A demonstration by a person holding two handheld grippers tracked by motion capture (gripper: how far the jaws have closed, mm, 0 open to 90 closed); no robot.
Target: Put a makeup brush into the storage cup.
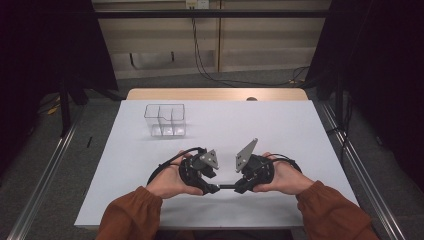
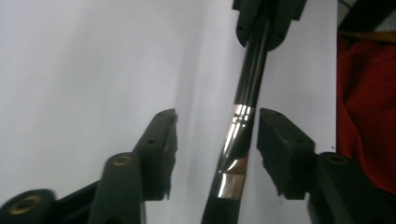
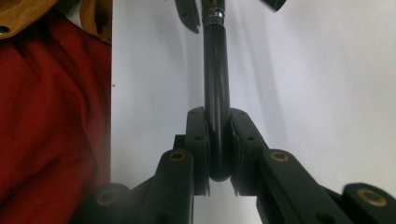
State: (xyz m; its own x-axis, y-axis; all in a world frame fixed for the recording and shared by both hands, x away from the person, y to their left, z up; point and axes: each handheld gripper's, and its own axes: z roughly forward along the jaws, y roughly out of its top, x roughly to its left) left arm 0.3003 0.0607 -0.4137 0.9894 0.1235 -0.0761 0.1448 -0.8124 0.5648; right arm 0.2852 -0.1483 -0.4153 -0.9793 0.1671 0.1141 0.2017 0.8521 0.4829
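Note:
A slim black pen (image 1: 227, 187) with shiny metal bands spans the short gap between my two grippers near the table's front edge. My right gripper (image 1: 239, 189) is shut on one end: in the right gripper view both pads clamp the pen (image 3: 217, 84) where my right gripper (image 3: 218, 135) meets it. My left gripper (image 1: 216, 188) is open. In the left gripper view the banded end of the pen (image 2: 243, 126) runs between the jaws of my left gripper (image 2: 219, 140), with a gap to each pad. The two grippers point at each other.
A clear plastic box (image 1: 165, 120) with divided compartments stands at the back left of the white table (image 1: 280, 125). Rust-coloured sleeves (image 1: 130, 212) come in from the bottom edge. Dark curtains and metal rails flank the table.

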